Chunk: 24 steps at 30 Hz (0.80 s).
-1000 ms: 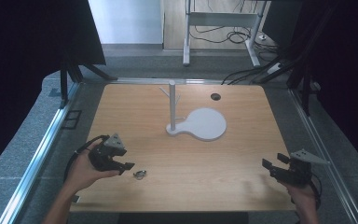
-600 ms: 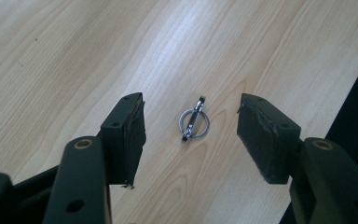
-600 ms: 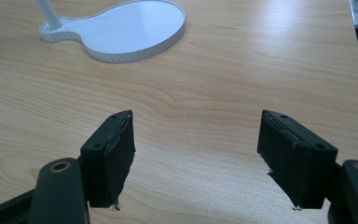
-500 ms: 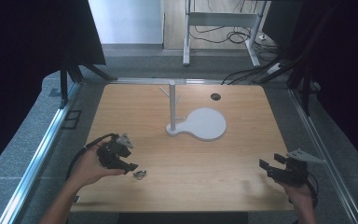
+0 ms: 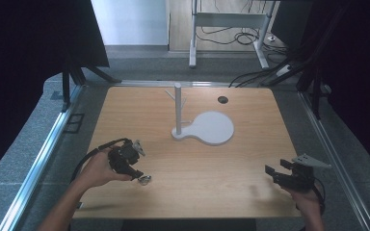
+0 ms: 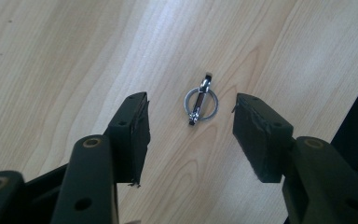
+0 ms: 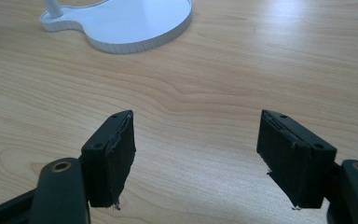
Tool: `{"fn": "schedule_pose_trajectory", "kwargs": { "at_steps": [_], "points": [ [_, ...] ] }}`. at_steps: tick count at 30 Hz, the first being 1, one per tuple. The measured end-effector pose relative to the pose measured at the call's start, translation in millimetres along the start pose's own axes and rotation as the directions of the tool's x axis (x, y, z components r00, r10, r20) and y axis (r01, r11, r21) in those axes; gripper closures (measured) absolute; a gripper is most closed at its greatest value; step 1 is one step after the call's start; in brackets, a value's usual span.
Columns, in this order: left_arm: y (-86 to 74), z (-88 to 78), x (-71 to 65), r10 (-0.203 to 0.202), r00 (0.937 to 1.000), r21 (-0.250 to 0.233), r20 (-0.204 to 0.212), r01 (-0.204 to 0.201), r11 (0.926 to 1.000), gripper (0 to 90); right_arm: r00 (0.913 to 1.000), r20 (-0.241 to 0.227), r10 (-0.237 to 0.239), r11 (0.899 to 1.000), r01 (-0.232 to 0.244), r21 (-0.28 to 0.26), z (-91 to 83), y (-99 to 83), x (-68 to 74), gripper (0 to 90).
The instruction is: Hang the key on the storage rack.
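Wooden table (image 5: 250, 159) bears a white stand (image 5: 207, 127); a metal ring (image 6: 200, 100) nearby.

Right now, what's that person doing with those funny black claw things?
A person holds a gripper in each hand at a wooden table. The left gripper is open, poised around a small metal key ring lying flat on the wood, not touching it. The right gripper is open over bare wood. A white stand with a pegged post waits mid-table.

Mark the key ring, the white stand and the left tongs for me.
key ring (image 6: 201, 101): left gripper view, on the clip crossing the ring.
white stand (image 5: 217, 127): high view, on its flat round base.
left tongs (image 6: 189, 128): left gripper view, midway between the open tips, above the wood.
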<state>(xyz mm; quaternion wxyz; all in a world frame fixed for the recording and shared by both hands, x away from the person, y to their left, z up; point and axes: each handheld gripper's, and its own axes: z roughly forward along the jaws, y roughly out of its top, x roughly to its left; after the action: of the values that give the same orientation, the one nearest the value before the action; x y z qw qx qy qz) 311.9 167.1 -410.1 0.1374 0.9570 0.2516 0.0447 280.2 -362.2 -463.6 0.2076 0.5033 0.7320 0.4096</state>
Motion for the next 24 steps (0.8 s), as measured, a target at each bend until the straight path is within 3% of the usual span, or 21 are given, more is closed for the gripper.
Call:
{"fn": "schedule_pose_trajectory", "kwargs": {
  "at_steps": [9, 24],
  "points": [
    [8.1, 15.6, -1.9, 0.026, 0.9996, 0.058, 0.006, -0.027, 0.998, 53.7, 1.0, -0.003, -0.005, 1.0, 0.005, 0.008, 1.1, -0.3, 1.1, 28.8],
    [13.4, 41.3, -3.0, 0.069, 0.997, 0.139, 0.036, -0.073, 0.9876, 66.7, 1.0, -0.003, -0.009, 1.0, 0.009, 0.015, 3.1, -2.0, 1.1, 28.8]
  ]
}}
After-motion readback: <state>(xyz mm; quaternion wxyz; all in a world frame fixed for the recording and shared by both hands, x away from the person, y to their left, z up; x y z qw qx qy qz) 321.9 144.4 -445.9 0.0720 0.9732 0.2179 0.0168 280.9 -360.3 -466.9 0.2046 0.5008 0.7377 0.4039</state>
